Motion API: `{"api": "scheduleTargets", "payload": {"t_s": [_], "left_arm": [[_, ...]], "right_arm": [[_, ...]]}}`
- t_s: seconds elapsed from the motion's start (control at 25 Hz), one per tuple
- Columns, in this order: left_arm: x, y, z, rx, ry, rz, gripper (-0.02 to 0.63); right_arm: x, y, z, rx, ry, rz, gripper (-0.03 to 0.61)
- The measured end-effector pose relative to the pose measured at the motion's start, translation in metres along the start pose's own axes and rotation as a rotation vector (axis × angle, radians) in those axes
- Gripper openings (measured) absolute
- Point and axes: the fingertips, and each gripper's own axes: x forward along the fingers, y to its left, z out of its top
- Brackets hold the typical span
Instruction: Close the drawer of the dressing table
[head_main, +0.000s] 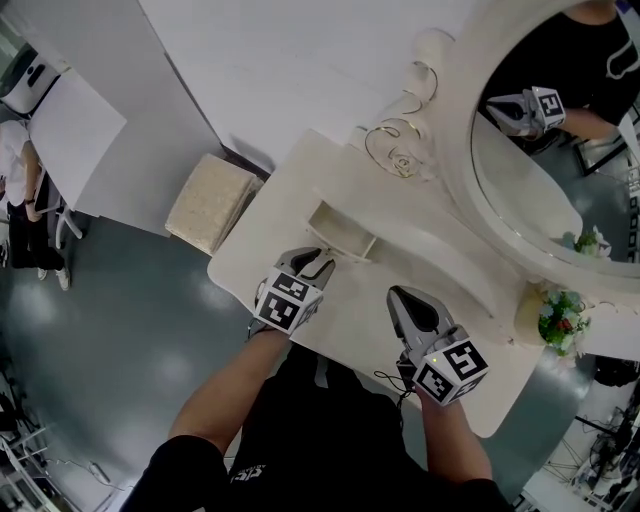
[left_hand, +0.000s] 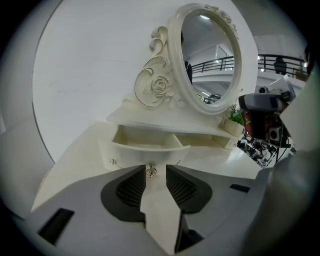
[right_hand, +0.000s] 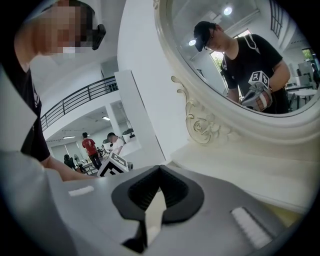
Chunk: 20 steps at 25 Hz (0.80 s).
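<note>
Worktop (head_main: 345, 325): cream dressing-table top right under my hands, bare between the two claws.
Right claw (head_main: 400, 295): nearest to me, pads pressed together on nothing. It hangs over the near part of the worktop, off to the side of the drawer, and faces the mirror frame.
Left claw (left_hand: 156, 169): spread and pinching nothing, with its tips low at the drawer front.
Knob (left_hand: 151, 171): small metal knob in the gap between my left claw's tips, closer to the left pad. I cannot tell whether it touches.
Drawer (left_hand: 145, 152): pulled out of the raised tier under the mirror, with its curved front facing me. It looks empty inside.
Relation: the drawer lies straight ahead of my left claw. Its front runs across my line of reach and its slide runs away from me toward the mirror. My left claw is much the nearer one, so I judge a straight push on the front belongs to it.
Mirror (head_main: 540, 170): oval in a carved frame, standing behind the tier.
Potted plant (head_main: 560, 320): at the tier's right end.
Cushioned stool (head_main: 210, 200): on the grey floor past the table's left end.
</note>
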Motion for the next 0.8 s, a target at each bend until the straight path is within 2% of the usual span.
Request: {"api": "scheduleTargets", "payload": {"t_s": [0.44, 0.48, 0.8], "left_arm": [[0.022, 0.01, -0.01, 0.014, 0.071, 0.014, 0.117], [0.023, 0.011, -0.01, 0.015, 0.071, 0.016, 0.101], [0.02, 0.012, -0.004, 0.021, 0.082, 0.003, 0.1]], "right_arm": [[0.0, -0.008, 0.002, 0.021, -0.007, -0.029, 0.011], [0.0, -0.007, 0.003, 0.02, -0.008, -0.029, 0.011], [-0.004, -0.006, 0.015, 0.016, -0.029, -0.046, 0.011]]}}
